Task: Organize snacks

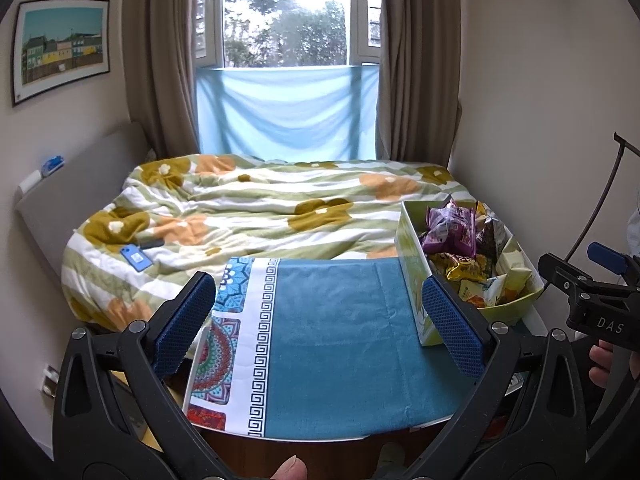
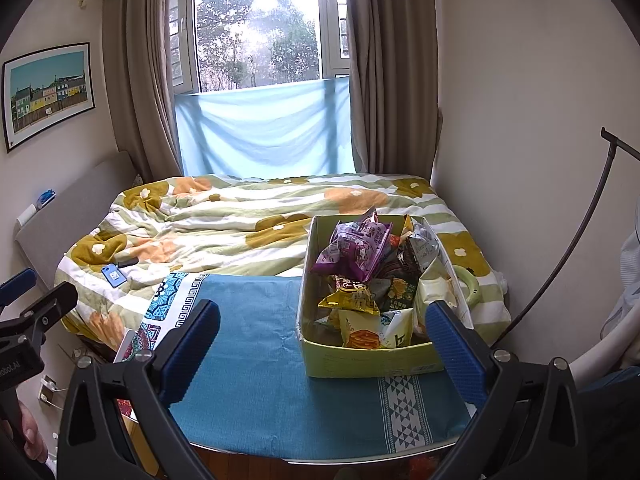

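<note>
A yellow-green cardboard box (image 2: 360,358) stands on a table under a blue cloth (image 2: 256,364), at its right side. It holds several snack bags: a purple bag (image 2: 356,248) on top, a yellow bag (image 2: 352,300) and an orange-and-white bag (image 2: 364,334) near the front. The box also shows in the left wrist view (image 1: 412,276). My left gripper (image 1: 320,320) is open and empty above the cloth (image 1: 332,352), left of the box. My right gripper (image 2: 326,352) is open and empty in front of the box; it also shows in the left wrist view (image 1: 600,280).
A bed with a flowered quilt (image 1: 260,208) lies behind the table, with a blue phone (image 1: 137,258) on it. A curtained window (image 1: 286,20) is at the back. A wall (image 2: 520,120) and a black curved stand (image 2: 580,220) are at the right.
</note>
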`<state>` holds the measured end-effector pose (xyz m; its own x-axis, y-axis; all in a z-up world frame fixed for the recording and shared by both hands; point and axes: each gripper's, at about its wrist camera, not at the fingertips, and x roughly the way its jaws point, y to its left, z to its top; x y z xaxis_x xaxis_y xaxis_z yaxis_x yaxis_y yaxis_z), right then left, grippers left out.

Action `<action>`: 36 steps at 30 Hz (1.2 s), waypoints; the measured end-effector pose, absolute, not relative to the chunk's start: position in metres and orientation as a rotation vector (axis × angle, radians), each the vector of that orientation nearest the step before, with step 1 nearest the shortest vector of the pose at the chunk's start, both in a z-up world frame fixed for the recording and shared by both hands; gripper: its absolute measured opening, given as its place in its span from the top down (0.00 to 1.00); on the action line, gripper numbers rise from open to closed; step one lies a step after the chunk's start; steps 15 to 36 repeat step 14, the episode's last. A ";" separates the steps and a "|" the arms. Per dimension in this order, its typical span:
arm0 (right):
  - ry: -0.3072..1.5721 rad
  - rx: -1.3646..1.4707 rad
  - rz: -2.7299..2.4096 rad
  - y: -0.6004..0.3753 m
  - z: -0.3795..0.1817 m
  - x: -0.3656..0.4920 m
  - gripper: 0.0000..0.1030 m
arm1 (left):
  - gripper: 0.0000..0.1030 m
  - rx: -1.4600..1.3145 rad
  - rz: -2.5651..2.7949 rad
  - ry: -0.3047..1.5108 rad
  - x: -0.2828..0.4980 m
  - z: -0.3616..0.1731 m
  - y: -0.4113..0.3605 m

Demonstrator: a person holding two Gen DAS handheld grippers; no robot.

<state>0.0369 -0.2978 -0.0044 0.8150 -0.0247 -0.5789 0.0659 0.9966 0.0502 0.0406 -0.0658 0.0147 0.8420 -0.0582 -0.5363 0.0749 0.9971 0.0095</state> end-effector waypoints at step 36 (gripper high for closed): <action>0.616 0.066 -0.045 -0.290 -0.004 0.037 0.01 | 0.01 0.022 -0.064 0.538 0.036 0.018 -0.063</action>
